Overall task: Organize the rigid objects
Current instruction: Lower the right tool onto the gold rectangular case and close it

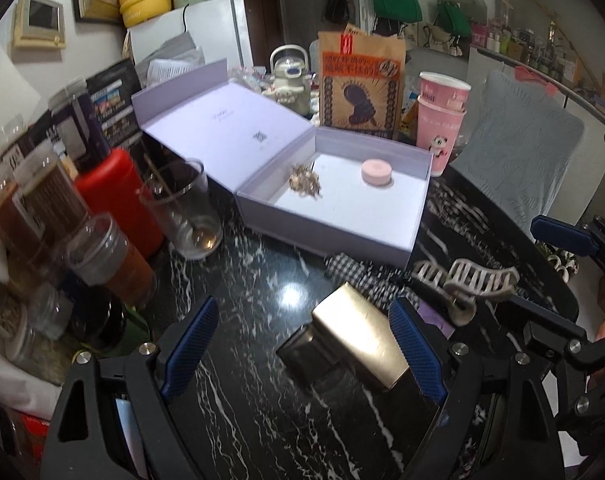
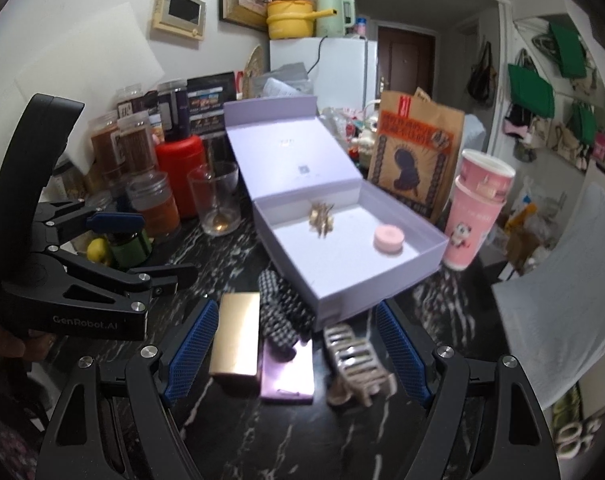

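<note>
An open lilac box (image 1: 382, 236) (image 2: 342, 300) sits on the black marble table; inside lie a gold hair ornament (image 1: 304, 179) (image 2: 322, 218) and a pink round case (image 1: 376, 171) (image 2: 388, 239). In front of it lie a gold rectangular case (image 1: 358, 334) (image 2: 236, 334), a purple case (image 2: 288, 372), a checkered cloth (image 2: 280, 312) and a beige claw clip (image 1: 468, 282) (image 2: 356, 360). My left gripper (image 1: 302, 354) is open with the gold case between its fingers. My right gripper (image 2: 298, 354) is open around the cases and the clip, low over the table.
Jars (image 1: 106, 256), a red bottle (image 1: 118, 196) (image 2: 182, 168) and a glass (image 1: 186, 210) (image 2: 218, 200) crowd the left. A brown paper bag (image 1: 360, 84) (image 2: 416, 160) and pink cups (image 1: 440, 124) (image 2: 476, 216) stand behind the box. A chair back (image 1: 518, 160) is right.
</note>
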`<state>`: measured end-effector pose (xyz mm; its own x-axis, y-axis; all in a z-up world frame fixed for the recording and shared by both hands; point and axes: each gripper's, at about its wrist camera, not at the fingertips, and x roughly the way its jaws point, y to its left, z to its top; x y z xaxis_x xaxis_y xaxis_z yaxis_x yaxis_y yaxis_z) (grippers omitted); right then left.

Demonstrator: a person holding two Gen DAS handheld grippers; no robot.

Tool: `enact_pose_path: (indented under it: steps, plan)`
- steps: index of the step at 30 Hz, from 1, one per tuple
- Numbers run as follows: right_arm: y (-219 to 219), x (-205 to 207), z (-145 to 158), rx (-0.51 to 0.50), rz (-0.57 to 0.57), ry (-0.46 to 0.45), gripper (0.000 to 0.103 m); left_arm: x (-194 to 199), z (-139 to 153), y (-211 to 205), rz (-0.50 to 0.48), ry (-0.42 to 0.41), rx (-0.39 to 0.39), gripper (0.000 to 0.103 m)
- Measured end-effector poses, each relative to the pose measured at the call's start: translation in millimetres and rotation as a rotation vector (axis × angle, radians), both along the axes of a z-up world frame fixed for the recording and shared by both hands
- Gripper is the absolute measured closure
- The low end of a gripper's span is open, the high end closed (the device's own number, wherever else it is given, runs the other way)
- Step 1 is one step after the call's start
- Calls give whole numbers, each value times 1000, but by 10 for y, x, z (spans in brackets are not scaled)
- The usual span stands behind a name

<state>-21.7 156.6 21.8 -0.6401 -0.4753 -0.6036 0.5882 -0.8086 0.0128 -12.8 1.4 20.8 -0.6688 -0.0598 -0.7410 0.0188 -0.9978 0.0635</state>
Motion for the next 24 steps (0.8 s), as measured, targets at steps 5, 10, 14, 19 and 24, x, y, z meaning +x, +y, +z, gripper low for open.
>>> enact_pose_path:
  steps: [5,10,14,19,24]
  plan:
    - [-36,32,-156,-11,11,-42,21,43,-169,-56,-2,-38,28,15]
    - [-101,80,-303,-9,22,-55,21,64,-328,-128,2,-72,59,15]
    - [-165,74,-432,-8,32,-80,21,50,-459,-220,14,-104,90,15]
    - [-277,46,-619,5,49,-107,21,29,-625,-291,25,-144,120,15]
    - [-403,19,-769,22,73,-126,21,15,-718,-349,32,-158,130,15]
